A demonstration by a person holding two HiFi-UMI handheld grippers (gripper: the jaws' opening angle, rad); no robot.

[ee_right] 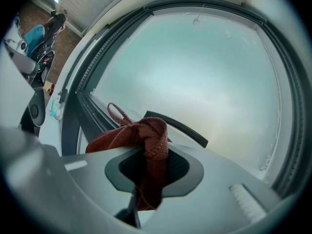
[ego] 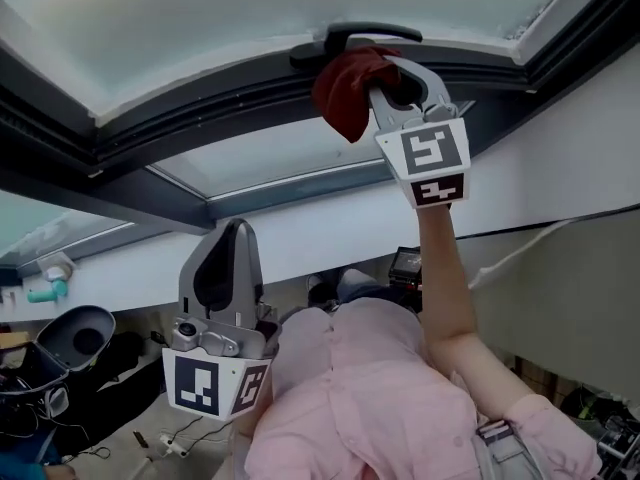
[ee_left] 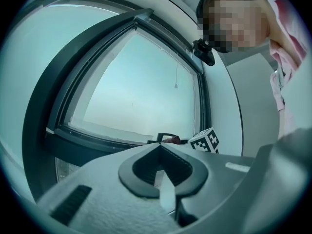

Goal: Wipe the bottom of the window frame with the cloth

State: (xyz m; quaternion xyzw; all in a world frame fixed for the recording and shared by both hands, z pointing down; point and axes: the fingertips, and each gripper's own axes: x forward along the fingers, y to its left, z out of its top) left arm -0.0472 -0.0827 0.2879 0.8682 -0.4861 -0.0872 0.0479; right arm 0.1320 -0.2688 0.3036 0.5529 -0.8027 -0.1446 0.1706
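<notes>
Closest of all, the left gripper [ego: 232, 236] hangs low, its jaws pressed together on nothing, well apart from the window frame [ego: 250, 103]. Up high, the right gripper [ego: 398, 76] pinches the red cloth [ego: 345, 93] at the frame's dark edge, just beside the black handle [ego: 372, 35]. Only the right gripper view shows the cloth's little loop [ee_right: 114, 112].

We hold the right tool [ego: 398, 73] raised on an extended right arm [ego: 445, 288], jaws clamped on the red cloth [ego: 345, 93]. The left tool [ego: 236, 233] sits low by our torso, pointing upward, jaws together and empty.
</notes>
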